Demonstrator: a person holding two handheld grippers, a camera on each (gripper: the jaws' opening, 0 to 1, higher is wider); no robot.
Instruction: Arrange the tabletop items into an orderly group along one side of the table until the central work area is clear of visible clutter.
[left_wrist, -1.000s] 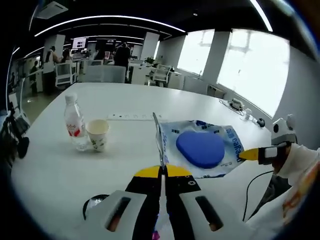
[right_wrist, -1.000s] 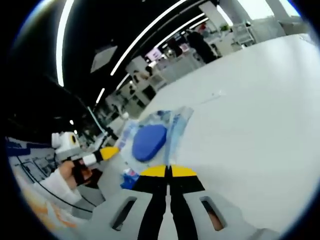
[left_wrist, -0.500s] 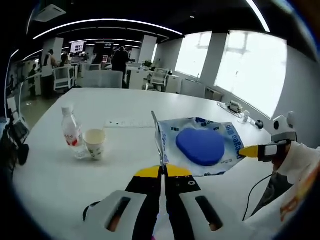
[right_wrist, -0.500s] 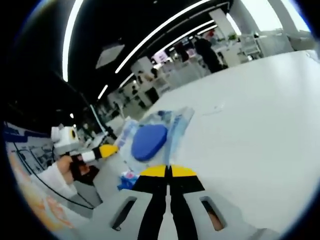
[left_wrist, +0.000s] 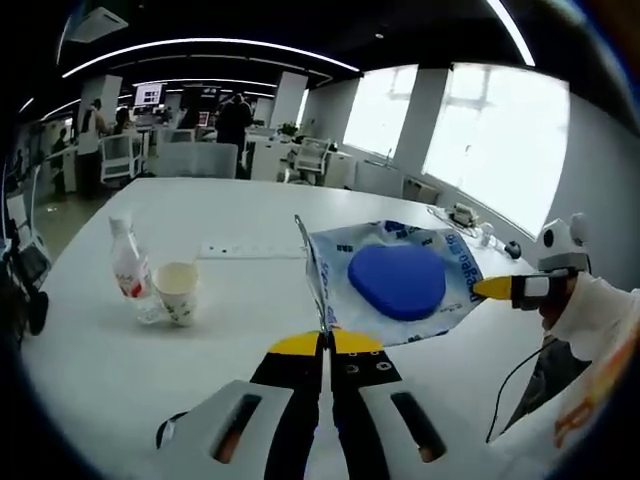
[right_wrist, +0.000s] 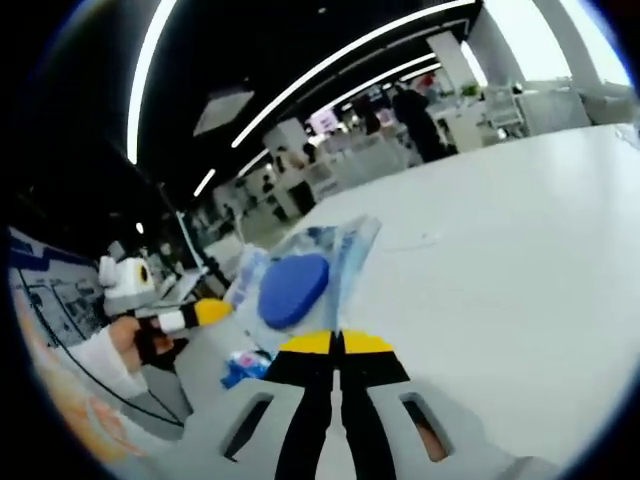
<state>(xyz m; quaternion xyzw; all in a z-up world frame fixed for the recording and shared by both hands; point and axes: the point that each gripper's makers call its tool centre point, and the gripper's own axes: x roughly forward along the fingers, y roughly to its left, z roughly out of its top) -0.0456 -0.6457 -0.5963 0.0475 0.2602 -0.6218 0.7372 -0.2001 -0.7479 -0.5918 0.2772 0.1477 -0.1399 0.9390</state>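
Left gripper view: my left gripper (left_wrist: 325, 345) has its jaws pressed together on the near edge of a clear plastic bag (left_wrist: 395, 285) with blue print. The lettering on the bag is too distorted for me to read. Inside the bag sits a blue rounded pad (left_wrist: 398, 280). The bag is lifted off the white table (left_wrist: 100, 350). The right gripper (left_wrist: 500, 289) pinches the bag's opposite edge. To the left of the bag stand a paper cup (left_wrist: 177, 291) and, touching it, a water bottle (left_wrist: 126, 270) with a red label.

Right gripper view: my right gripper (right_wrist: 338, 345) is clamped on the bag (right_wrist: 300, 275); the pad (right_wrist: 291, 289) shows through it. The left gripper (right_wrist: 205, 312) grips the bag's far side.
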